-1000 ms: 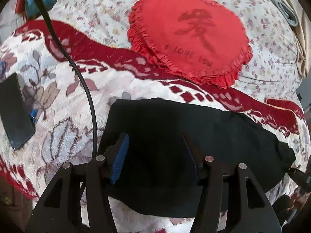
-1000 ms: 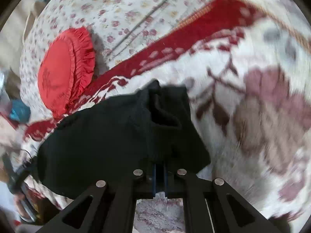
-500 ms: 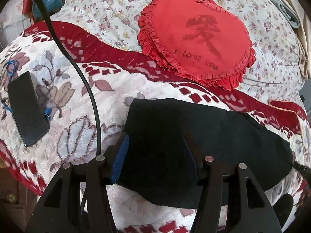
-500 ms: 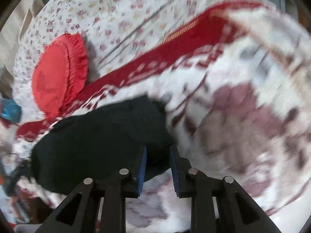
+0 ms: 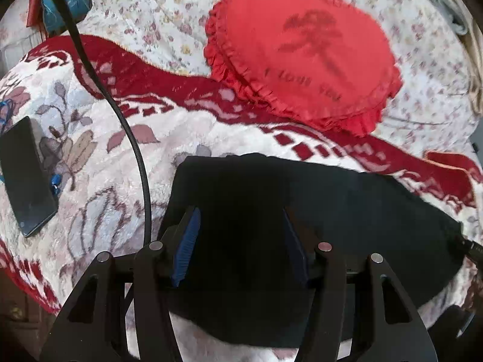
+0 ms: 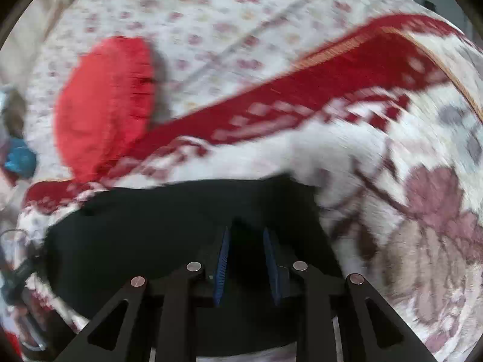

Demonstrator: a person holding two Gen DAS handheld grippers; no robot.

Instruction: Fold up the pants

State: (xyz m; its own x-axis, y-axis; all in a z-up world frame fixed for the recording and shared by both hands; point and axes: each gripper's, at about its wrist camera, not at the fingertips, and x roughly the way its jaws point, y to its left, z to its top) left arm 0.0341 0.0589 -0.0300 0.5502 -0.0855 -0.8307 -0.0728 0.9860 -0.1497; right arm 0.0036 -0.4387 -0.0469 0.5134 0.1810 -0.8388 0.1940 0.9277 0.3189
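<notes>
Pants [image 5: 317, 211] lie folded near the blanket's [image 5: 99, 163] front edge. Left gripper [image 5: 238, 241] hangs wide above them. Right gripper [image 6: 246, 262], narrow and closing, holds nothing. Press the fold flat gently.

Both grippers have black frames, silver screws, blue-padded fingers [image 5: 185, 246]; a black cable [image 5: 132, 141] trails left.

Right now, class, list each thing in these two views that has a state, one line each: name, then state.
Black fabric pants: folded flat on the floral plush blanket.
Left gripper: jaws open, over the pants.
Right gripper: jaws closing, pressing on nothing.
Red heart-shaped frilled cushion: lying flat.
Dark phone: screen off.
</notes>
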